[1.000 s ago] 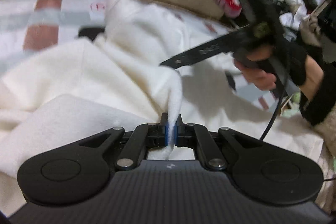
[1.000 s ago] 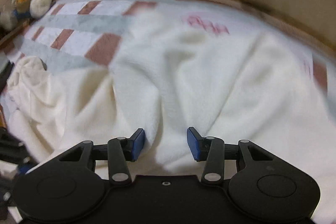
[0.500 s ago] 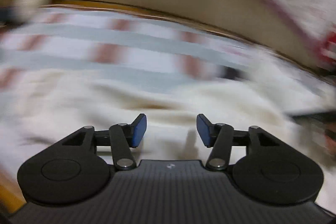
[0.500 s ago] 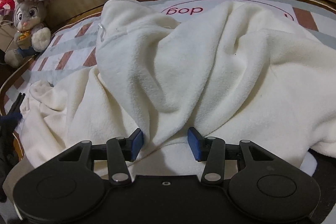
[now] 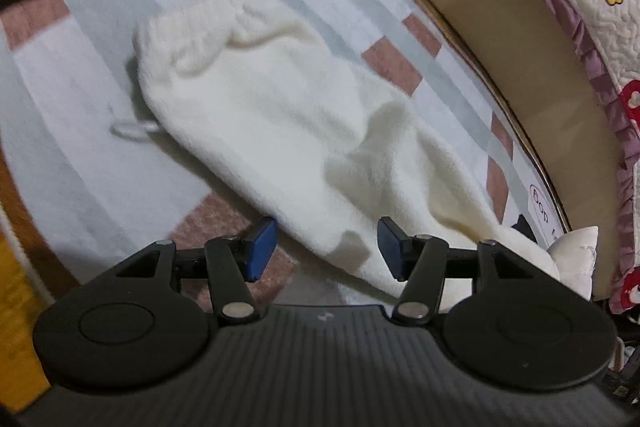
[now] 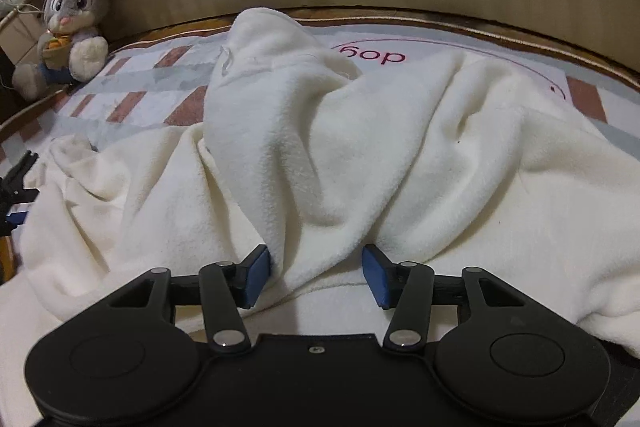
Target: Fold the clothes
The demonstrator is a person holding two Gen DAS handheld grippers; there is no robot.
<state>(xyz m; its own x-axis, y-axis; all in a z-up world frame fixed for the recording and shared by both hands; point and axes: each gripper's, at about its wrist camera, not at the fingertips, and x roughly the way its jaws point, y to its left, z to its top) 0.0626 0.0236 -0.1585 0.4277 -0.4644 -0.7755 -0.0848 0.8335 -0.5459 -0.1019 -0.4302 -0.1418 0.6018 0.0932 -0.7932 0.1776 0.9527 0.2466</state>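
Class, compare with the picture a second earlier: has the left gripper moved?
Yes. The left gripper has let go of the fleece and swung left toward its cuff end; the headboard now runs down the right. Its jaws are opening.

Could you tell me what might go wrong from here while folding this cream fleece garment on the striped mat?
1. The cream fleece garment lies bunched in deep ridges; folding now would probably trap creases.
2. The right gripper is opening with a fabric ridge between its blue pads; the pads could snag fleece on withdrawal.
3. The left gripper, also opening, straddles the ribbed-cuff sleeve; closing here might pinch the striped mat beneath the sleeve edge.
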